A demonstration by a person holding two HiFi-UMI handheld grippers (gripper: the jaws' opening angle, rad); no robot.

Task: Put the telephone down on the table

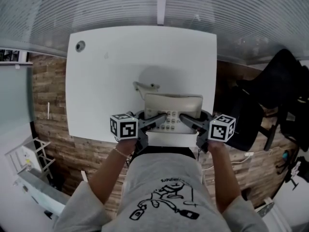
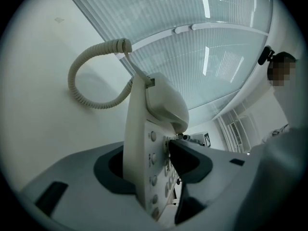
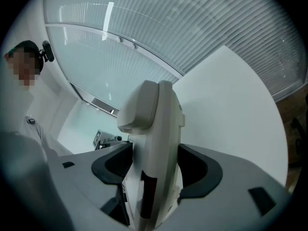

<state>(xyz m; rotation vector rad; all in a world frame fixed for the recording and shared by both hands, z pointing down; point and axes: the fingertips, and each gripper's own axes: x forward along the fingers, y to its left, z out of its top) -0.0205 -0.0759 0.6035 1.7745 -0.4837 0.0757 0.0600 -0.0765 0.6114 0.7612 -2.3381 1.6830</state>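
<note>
A beige desk telephone (image 1: 173,105), its handset on the cradle, hangs over the near edge of the white table (image 1: 111,76), casting a shadow on the tabletop beyond it. Its coiled cord (image 1: 145,87) trails off to the far left. My left gripper (image 1: 161,120) is shut on the phone's left side, one pad against the keypad. My right gripper (image 1: 186,120) is shut on the right side. In the left gripper view the telephone (image 2: 144,143) stands edge-on between the jaws of the left gripper (image 2: 151,165), with the cord (image 2: 86,76) looping above. In the right gripper view the right gripper (image 3: 154,165) clamps the telephone (image 3: 161,129).
A round cable hole (image 1: 80,46) sits in the table's far left corner. A black chair (image 1: 270,95) stands to the right of the table. A ribbed glass wall runs behind the far edge. The floor around is wood plank (image 1: 48,95).
</note>
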